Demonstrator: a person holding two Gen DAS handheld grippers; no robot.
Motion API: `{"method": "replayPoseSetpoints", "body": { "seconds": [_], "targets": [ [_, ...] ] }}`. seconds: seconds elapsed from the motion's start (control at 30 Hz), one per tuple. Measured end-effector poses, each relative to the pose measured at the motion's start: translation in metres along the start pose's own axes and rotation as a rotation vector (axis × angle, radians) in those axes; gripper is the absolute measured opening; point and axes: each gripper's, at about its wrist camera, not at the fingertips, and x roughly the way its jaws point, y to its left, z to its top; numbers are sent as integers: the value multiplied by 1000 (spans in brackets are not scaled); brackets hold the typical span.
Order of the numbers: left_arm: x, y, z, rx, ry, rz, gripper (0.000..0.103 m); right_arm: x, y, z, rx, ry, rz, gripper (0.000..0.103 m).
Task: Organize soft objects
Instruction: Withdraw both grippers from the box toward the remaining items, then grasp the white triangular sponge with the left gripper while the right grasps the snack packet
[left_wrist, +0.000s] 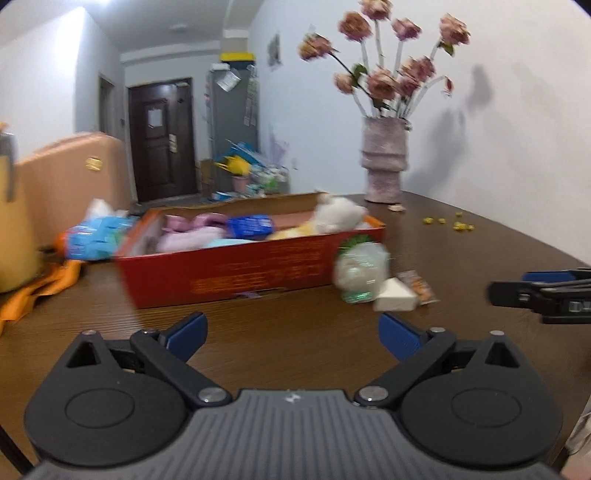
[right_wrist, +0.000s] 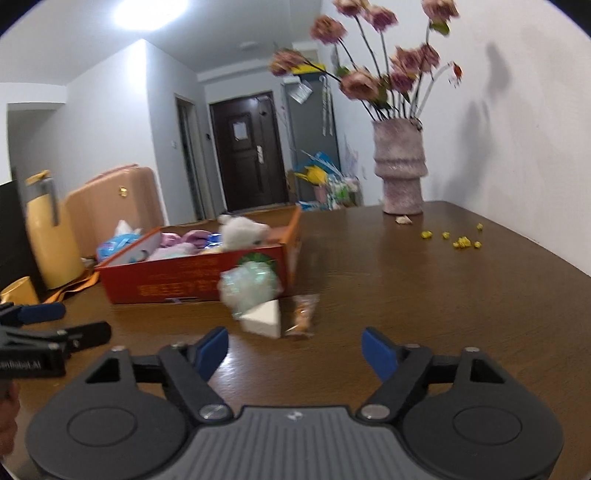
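Roughly, near to far:
left gripper (left_wrist: 291, 332): released, jaws wide, nothing between them, over bare table (left_wrist: 461, 258).
right gripper (right_wrist: 293, 350): released, jaws apart, empty; it showed at 3 o'clock in the left wrist view.
white wedge (right_wrist: 264, 319): on the table at 12 o'clock of the right gripper, just beside a snack packet (right_wrist: 303, 315).
green-white mesh ball (right_wrist: 249, 284): behind the wedge, against the front wall of the red box.
red box (left_wrist: 229, 273): open, 12 o'clock of the left gripper, holding a white plush (left_wrist: 338, 214), pink soft items (left_wrist: 192, 230) and a blue pack (left_wrist: 249, 225).
vase (left_wrist: 384, 158): upright at 1 o'clock, far table edge, with pink flowers (left_wrist: 384, 79).
yellow bits (right_wrist: 460, 240): scattered right of the vase.
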Motion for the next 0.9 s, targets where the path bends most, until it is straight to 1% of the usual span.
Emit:
{"method": "replayPoseSetpoints", "body": {
  "seconds": [0.07, 0.1, 0.17, 0.23, 0.3, 0.33, 0.4, 0.43, 0.5, 0.53, 0.57, 0.63, 0.73, 0.8, 0.87, 0.9],
  "targets": [
    [25, -15, 4, -7, 31, -56, 93, 18, -11, 10, 8, 21, 5, 69],
    [40, -22, 7, -17, 55, -68, 91, 25, -15, 15, 11, 30, 7, 65],
    [69, -35, 12, -60, 101, -69, 80, 42, -24, 26, 15, 49, 3, 61],
    [90, -41, 16, -147, 137, -69, 78, 51, -29, 34, 8, 48, -15, 61],
    [108, -47, 19, -242, 150, -84, 78, 56, -34, 39, 10, 45, -29, 61],
    [114, -50, 19, -265, 159, -86, 78, 58, -37, 40, 17, 44, -28, 61],
    [124, -58, 21, -275, 165, -100, 77, 62, -40, 39, 21, 56, -27, 61],
    [128, -63, 21, -267, 169, -90, 71, 63, -40, 37, 19, 61, -28, 59],
    [135, -68, 20, -246, 179, -76, 57, 68, -42, 35, 22, 80, -31, 58],
    [138, -68, 18, -241, 190, -66, 43, 70, -44, 34, 25, 86, -29, 58],
    [138, -67, 17, -239, 185, -61, 36, 71, -45, 33, 30, 89, -29, 58],
    [135, -61, 16, -231, 202, -95, 33, 74, -46, 33, 36, 96, -28, 58],
    [120, -56, 14, -175, 218, -100, 33, 82, -44, 36, 51, 105, -5, 57],
    [107, -50, 10, -157, 231, -112, 33, 91, -39, 37, 48, 116, 22, 58],
    [97, -44, 8, -166, 256, -142, 34, 105, -28, 36, 29, 146, 43, 57],
    [92, -39, 6, -180, 272, -172, 34, 112, -22, 35, 19, 162, 48, 54]
  ]
}}
